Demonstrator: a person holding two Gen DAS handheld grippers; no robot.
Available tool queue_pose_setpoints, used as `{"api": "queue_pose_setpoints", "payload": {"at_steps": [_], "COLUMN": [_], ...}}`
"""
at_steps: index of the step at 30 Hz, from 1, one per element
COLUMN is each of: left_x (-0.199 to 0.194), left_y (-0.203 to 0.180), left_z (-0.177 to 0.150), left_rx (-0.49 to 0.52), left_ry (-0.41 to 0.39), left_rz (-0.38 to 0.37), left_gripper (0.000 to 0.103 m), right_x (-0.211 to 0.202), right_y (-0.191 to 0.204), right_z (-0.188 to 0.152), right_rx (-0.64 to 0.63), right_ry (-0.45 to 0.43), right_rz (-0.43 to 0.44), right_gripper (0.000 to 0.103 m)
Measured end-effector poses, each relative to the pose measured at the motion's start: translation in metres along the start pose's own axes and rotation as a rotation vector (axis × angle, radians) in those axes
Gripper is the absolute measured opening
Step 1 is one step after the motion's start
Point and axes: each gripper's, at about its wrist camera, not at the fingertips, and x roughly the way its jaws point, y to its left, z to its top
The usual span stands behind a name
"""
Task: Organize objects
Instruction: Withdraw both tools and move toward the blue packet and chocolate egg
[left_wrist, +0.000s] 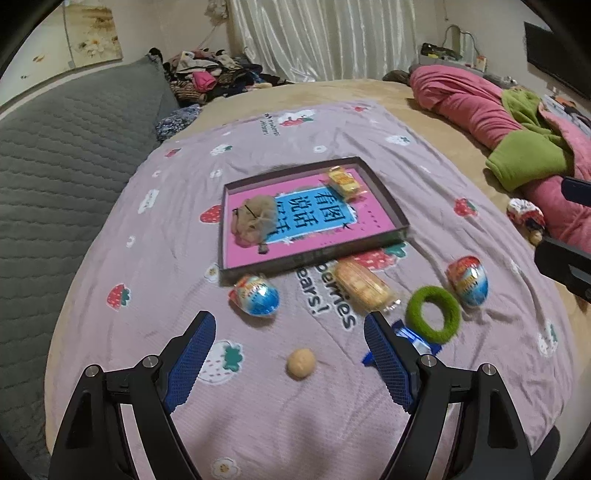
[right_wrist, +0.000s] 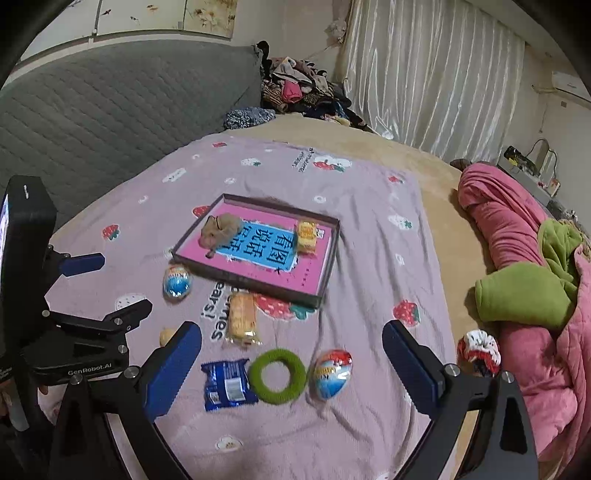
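Observation:
A shallow pink tray (left_wrist: 384, 201) (right_wrist: 325, 266) lies on the purple strawberry sheet and holds a tan pouch (left_wrist: 255, 218) (right_wrist: 219, 229) and a yellow snack (left_wrist: 343, 181) (right_wrist: 307, 237). In front of it lie two foil eggs (left_wrist: 255, 295) (left_wrist: 468, 280) (right_wrist: 176, 282) (right_wrist: 332, 373), a wrapped biscuit pack (left_wrist: 364, 288) (right_wrist: 242, 319), a green ring (left_wrist: 433, 313) (right_wrist: 277, 375), a blue packet (right_wrist: 226, 384) and a small tan ball (left_wrist: 301, 363). My left gripper (left_wrist: 290, 330) is open above the ball. My right gripper (right_wrist: 291, 339) is open above the ring.
A grey quilted headboard (left_wrist: 55, 166) rises on the left. Pink and green bedding (right_wrist: 535, 295) is piled on the right, with a patterned scrunchie (right_wrist: 478, 352) beside it. Clothes (left_wrist: 210, 77) are heaped at the back near the curtain.

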Motion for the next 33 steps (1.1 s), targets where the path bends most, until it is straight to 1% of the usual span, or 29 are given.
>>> {"api": "queue_pose_setpoints", "payload": {"at_steps": [12,19,25,33], "left_x": [0.001,0.005,0.016,0.03], "left_y": [-0.033,-0.048,-0.061,-0.074], "left_z": [-0.026,-0.028,-0.029,-0.033], "left_rx": [0.021,0.03,0.033,0.046], "left_ry": [0.017,0.021,0.043,0.067], "left_rz": [-0.033,-0.053,-0.075,-0.079], "left_gripper": [0.084,0.084,0.084,0.084], "right_x": [0.002,0.003,0.007,0.014], "right_y": [-0.002,-0.006,-0.013,-0.025], "right_z": [-0.03,-0.04,-0.048,-0.055], "right_rx": [0.001,0.004,0.005,0.023], "right_ry": [0.029,0.038,0.059,0.074], "right_rz": [-0.009,-0.017,-0.031,-0.034], "right_gripper": [0.099,0.099,0.099,0.099]}}
